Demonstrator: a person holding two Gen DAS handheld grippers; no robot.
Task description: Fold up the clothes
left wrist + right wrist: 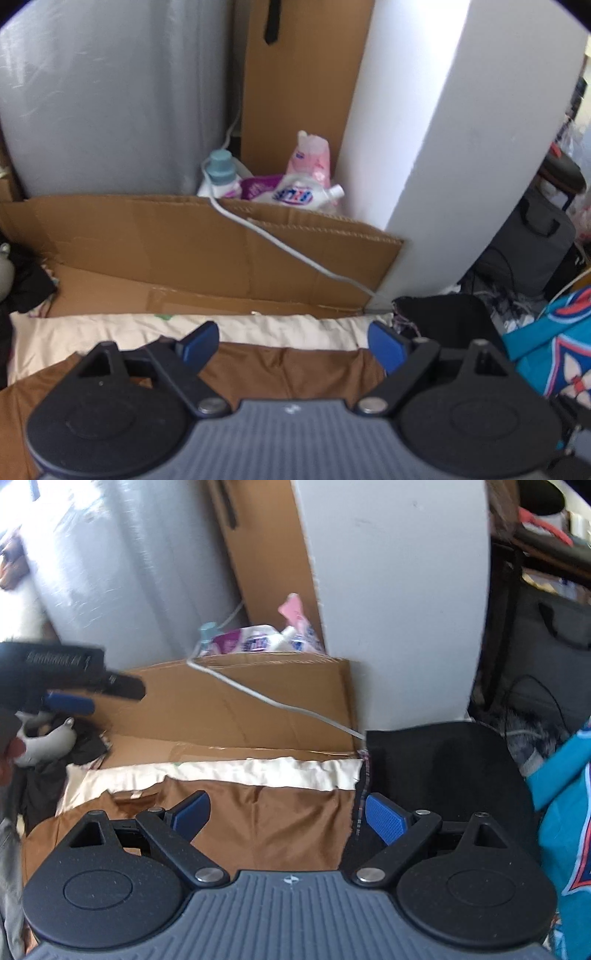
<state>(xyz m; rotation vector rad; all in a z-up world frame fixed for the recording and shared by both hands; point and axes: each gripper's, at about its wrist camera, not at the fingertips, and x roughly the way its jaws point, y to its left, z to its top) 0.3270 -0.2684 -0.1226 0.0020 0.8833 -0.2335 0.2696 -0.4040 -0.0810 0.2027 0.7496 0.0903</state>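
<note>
Left claw (pixel 291 345): jaws spread wide, nothing between the blue pads; poised over the upper edge of the brown garment, lower centre of the left wrist view. Also visible at the left edge of the right wrist view, above the dark clutter there.
Brown garment (pixel 295 365): lies flat, lower centre of both views, on a cream cloth (pixel 110 332) whose strip shows beyond its far edge.
Cardboard sheet (pixel 184 240): behind the cloth, centre of frame; a grey cable (pixel 295 254) runs across it.
Right claw (pixel 286 819): jaws spread wide, empty; lower centre of the right wrist view, over the garment's right edge.
Black fabric (pixel 443 775): lower right, touching the garment's right edge.
Teal printed fabric (pixel 565 830): far right, beside the black fabric.
Step in hand: judged as the approach to the first grasp; no fold is visible yet on the garment's shown part.
Next move: each claw should descend to the far edge and pinch only the brown layer, not the cream cloth beneath or the black fabric beside it.
</note>
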